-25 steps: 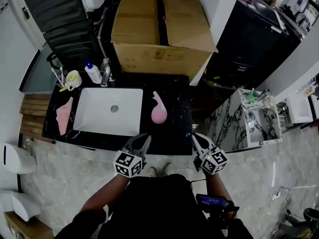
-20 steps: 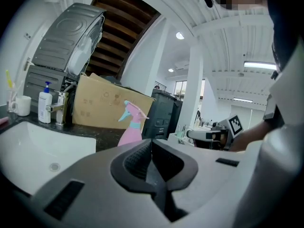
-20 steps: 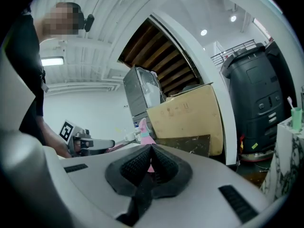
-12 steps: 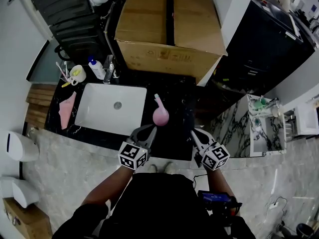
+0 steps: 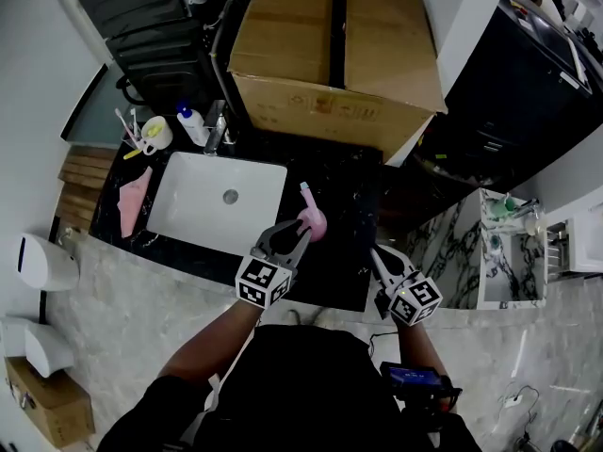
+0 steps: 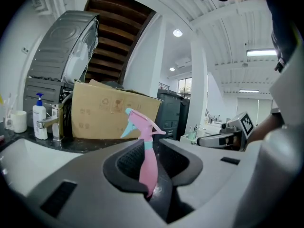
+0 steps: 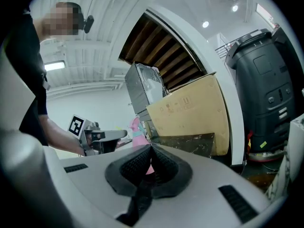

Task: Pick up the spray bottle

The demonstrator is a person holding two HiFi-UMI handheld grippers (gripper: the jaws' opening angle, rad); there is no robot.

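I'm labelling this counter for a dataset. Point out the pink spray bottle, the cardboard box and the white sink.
pink spray bottle (image 5: 317,220): head view, on its round body.
cardboard box (image 5: 283,36): head view, on its left top flap.
white sink (image 5: 188,205): head view, basin floor left of the drain.

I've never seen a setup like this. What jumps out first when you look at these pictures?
The pink spray bottle stands out against the black counter, just right of the white sink. The left gripper is at the bottle, jaws opening, with its neck between them but not pinched. A big cardboard box looms right behind.
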